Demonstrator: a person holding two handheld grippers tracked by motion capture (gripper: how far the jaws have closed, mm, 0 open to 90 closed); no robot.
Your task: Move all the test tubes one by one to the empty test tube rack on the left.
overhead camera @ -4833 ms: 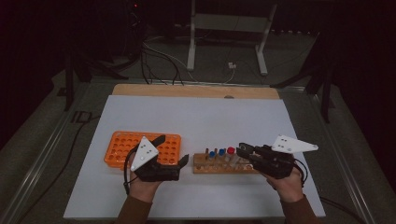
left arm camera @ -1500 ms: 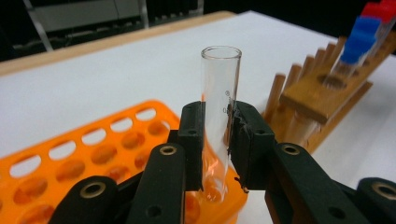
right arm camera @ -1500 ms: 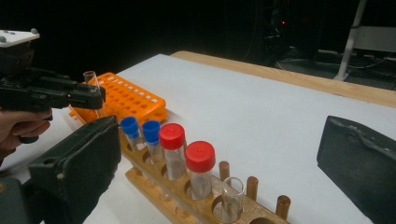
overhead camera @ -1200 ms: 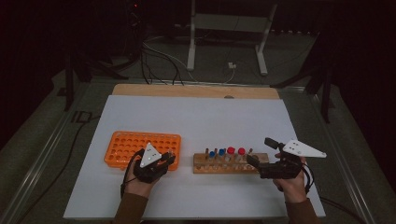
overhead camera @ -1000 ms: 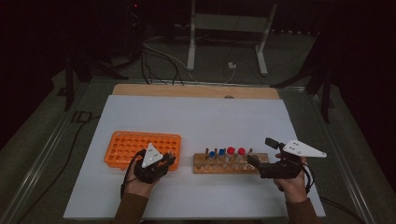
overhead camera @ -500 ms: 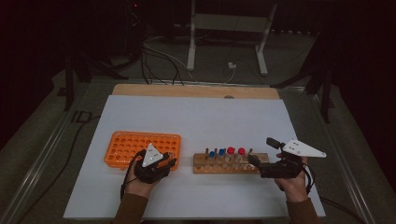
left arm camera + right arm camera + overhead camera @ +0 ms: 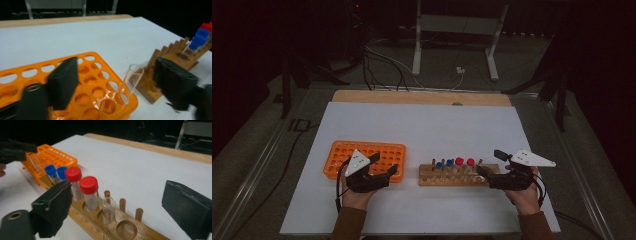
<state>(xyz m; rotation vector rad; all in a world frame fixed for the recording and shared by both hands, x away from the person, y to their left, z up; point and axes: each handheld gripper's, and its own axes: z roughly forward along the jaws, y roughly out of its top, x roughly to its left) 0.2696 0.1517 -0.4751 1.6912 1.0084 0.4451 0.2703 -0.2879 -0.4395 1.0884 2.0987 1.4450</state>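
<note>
A clear uncapped tube [image 7: 133, 81] stands between the left gripper's [image 7: 381, 166] spread jaws, free of both; they have just been opening. Its long axis leans slightly right, open mouth up, foot in a corner hole of the glossy orange plastic rack [image 7: 98, 96]. The right gripper [image 7: 491, 164], jaws wide but just closing a little, holds nothing; between them a second clear open tube [image 7: 108, 210] stands upright in the wooden rack [image 7: 130, 228]. Left of it stand two red-capped tubes [image 7: 88, 192] and two blue-capped tubes [image 7: 56, 173].
</note>
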